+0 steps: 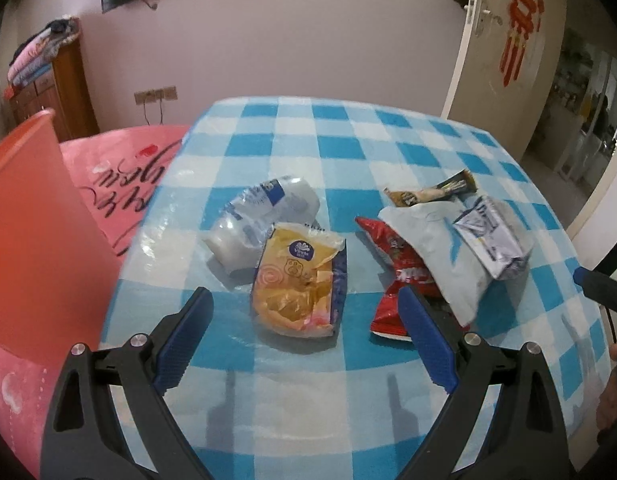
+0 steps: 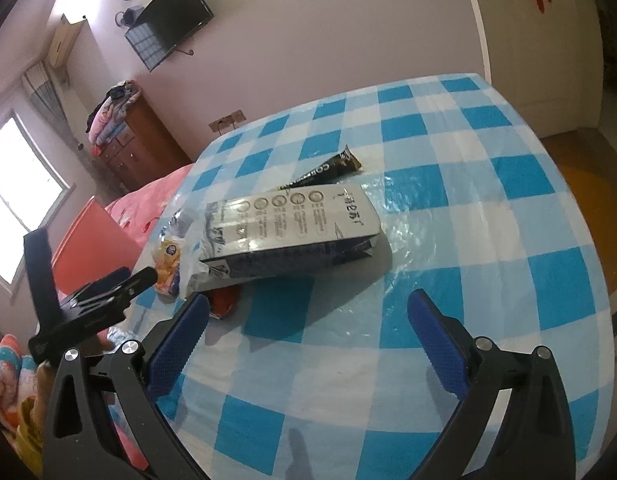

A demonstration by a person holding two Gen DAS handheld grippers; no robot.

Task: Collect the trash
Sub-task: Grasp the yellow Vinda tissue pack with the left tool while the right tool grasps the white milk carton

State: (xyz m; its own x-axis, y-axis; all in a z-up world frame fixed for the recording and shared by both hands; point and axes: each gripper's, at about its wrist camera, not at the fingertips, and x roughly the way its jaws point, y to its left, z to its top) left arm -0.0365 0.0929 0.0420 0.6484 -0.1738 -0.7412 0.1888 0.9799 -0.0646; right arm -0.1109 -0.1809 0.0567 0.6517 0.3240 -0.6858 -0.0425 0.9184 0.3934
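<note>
A: Trash first. Where is it?

B: All on the blue-checked tablecloth (image 1: 340, 136), two loose clusters. Left one: a yellow tissue pack wrapper (image 1: 298, 284) leaning on a crumpled clear plastic bag (image 1: 264, 216). Right one: a red snack bag (image 1: 392, 276) under a white pouch (image 1: 432, 248), a flattened grey carton (image 1: 488, 236) on top, and a dark coffee sachet (image 1: 432, 192) behind.

A: Grippers?

B: Left gripper (image 1: 308, 336) is spread wide, nothing in it, low over the table just in front of the yellow wrapper. Looks lined up to straddle that piece; my read, not shown.

A: Right?

B: Right gripper (image 2: 308, 344) is also released and empty, above bare cloth near the carton (image 2: 292, 232), apart from it. Probably staged for the right pile.

A: Bin?

B: An orange container (image 1: 32, 216) sits off the table's left edge beside the pink bedding (image 1: 120, 184). Likely the drop spot, which would explain the left side going first. Cannot confirm it's a bin.
</note>
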